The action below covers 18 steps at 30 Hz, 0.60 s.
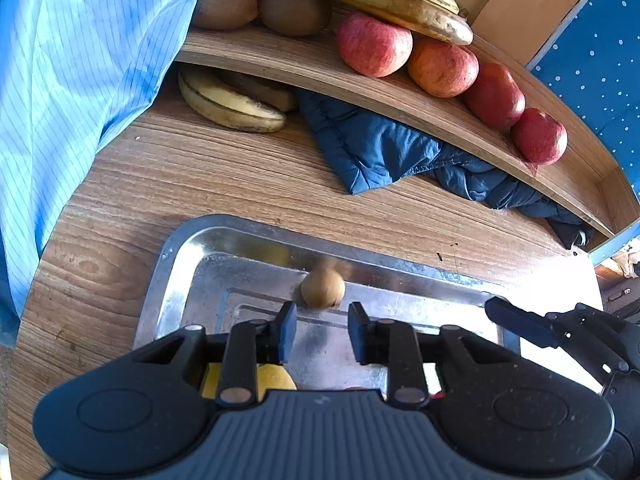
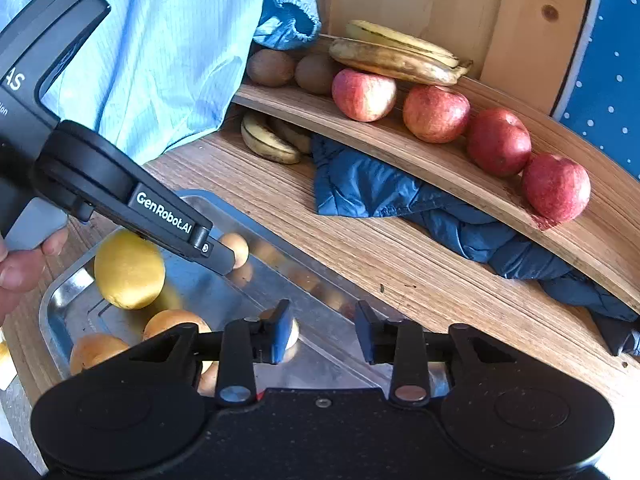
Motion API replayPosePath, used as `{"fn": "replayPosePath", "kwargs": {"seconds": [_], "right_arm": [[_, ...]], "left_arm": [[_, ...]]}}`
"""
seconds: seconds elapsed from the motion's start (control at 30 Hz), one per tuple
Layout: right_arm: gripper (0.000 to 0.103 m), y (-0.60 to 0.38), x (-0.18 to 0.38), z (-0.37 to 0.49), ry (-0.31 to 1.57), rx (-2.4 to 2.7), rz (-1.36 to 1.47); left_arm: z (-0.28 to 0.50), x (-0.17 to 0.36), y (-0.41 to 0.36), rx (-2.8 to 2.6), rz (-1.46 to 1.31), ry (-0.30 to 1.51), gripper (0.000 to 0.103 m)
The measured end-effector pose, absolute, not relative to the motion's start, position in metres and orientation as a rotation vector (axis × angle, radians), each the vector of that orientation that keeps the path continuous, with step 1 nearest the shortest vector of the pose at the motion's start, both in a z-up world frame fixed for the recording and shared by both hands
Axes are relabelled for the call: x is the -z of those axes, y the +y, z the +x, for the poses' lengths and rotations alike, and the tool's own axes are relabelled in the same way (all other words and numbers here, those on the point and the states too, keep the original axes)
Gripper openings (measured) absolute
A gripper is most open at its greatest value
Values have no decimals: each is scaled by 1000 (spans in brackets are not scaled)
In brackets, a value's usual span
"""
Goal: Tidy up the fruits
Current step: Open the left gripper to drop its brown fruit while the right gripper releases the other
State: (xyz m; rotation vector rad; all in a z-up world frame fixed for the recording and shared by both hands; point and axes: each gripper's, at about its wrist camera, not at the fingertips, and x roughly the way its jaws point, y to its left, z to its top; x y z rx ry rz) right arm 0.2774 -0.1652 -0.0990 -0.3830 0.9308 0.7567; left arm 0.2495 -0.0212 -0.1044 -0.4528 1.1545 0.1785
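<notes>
Small brown fruit [image 1: 322,289] on tray [image 1: 176,264], just ahead of released left claw [image 1: 322,330]; next: close on it, shelve.

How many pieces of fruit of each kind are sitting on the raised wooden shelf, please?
Apples: 4, the leftmost through to the rightmost
Kiwis: 2, one beside the other
Bananas: 2 visible, the front one and one behind
Total: 8 on the shelf
</notes>
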Motion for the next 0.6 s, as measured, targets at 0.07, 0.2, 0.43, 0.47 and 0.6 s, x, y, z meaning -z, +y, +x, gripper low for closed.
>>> {"fn": "replayPosePath", "kwargs": {"seconds": [0.07,0.2,0.43,0.47,0.6], "right_arm": [[46,-166,98,277,931,-748,-379],[57,-168,97,277,928,-726,-375],[78,-171,93,278,923,-690,-342],[83,-171,93,279,925,-681,-337],[93,-172,91,280,931,-639,-320]], "left_arm": [[249,104,-21,-178,-452,1155,37],[247,102,-21,-180,-451,1150,47],[242,95,-18,-188,-455,1129,68],[241,94,-18,-190,-454,1124,73],[238,87,-19,-191,-443,1099,81]]}}
